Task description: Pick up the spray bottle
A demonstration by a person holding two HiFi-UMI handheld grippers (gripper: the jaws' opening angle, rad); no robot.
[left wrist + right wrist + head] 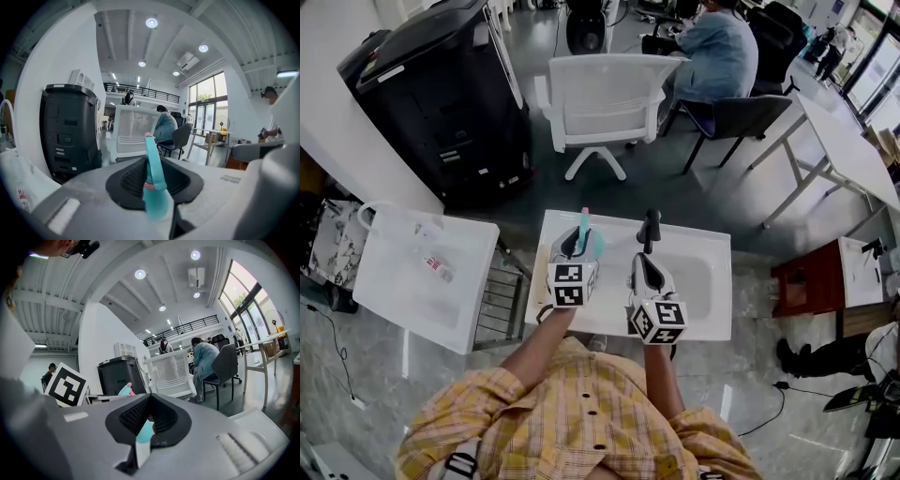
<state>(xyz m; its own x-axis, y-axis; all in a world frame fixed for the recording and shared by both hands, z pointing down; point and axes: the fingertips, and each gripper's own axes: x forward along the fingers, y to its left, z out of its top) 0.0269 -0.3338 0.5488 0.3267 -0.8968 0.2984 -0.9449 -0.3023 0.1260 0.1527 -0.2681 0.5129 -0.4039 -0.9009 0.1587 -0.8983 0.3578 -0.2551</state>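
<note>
Teal spray bottle is sitting pinched between the jaws of the left gripper, its pink tip poking past their ends, probably so it lifts securely. Just beside it, the right gripper is hovering pressed together, apparently empty, above the white table.

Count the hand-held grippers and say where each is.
2. The left hand-held gripper holds the spray bottle over the white table; the right hand-held gripper is just right of it. None seems hidden.
</note>
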